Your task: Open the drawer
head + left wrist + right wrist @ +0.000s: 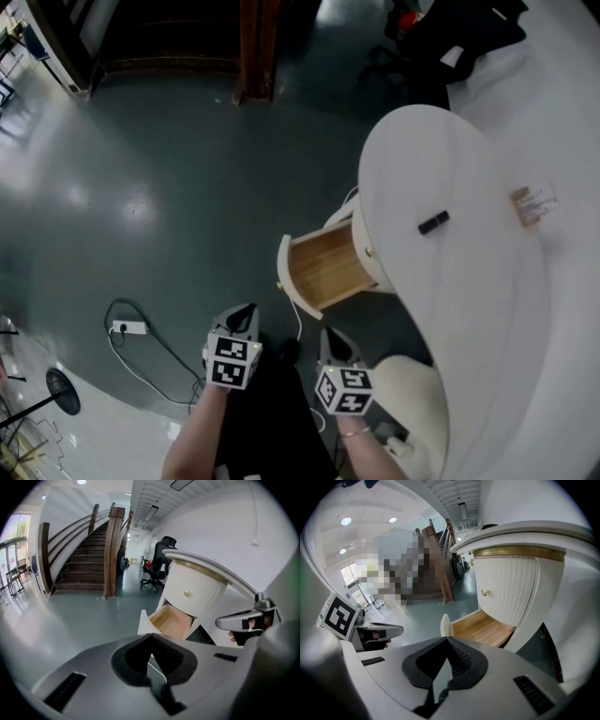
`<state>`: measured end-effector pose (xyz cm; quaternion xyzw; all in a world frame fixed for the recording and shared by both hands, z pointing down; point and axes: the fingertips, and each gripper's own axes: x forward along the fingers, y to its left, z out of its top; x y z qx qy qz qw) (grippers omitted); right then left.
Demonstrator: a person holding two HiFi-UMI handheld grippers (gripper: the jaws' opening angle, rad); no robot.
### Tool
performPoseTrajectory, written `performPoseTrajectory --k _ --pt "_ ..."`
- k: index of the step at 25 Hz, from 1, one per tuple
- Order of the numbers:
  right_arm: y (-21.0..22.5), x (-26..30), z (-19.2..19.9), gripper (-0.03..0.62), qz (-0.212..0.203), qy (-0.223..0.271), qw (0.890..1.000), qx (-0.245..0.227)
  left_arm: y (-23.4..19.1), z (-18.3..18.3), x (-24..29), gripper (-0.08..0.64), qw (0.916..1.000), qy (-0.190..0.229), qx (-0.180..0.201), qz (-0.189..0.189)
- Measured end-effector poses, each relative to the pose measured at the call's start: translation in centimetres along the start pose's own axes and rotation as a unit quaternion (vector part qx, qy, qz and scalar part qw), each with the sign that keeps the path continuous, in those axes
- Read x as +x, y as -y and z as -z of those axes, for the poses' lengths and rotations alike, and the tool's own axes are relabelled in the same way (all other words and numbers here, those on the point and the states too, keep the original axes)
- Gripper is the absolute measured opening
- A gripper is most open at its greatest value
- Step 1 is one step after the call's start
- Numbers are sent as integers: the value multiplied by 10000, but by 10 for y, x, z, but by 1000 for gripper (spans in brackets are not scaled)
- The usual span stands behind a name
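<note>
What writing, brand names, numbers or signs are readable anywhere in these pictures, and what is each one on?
No words or numbers can be read anywhere.
On the left marker cube of the left gripper: black-and-white square patterns, no letters.
On the right marker cube of the right gripper: the same kind of patterns.
On the tan card on the white tabletop: any print is too small to read.

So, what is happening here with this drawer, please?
A person stands in front of a white cabinet with a hand-held gripper in each hand. The cabinet's lower drawer is pulled out and its wooden inside shows. The left hand-held gripper and the right hand-held gripper are both shut and empty, apart from the drawer.
</note>
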<state>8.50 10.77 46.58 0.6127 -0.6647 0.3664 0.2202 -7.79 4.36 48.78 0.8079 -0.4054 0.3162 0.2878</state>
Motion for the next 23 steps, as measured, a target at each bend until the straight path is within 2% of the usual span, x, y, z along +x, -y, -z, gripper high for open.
performPoseTrajectory --k 7,15,23 --pt "3 2 9 2 3 -106 9999 1 -10 13 -1 5 9997 -68 -220 -92" --pt "9 2 14 2 58 -202 9998 70 -4 8 8 5 10000 -77 32 53" --pt "7 5 28 2 80 -354 9993 61 -6 9 19 5 9998 -91 91 143"
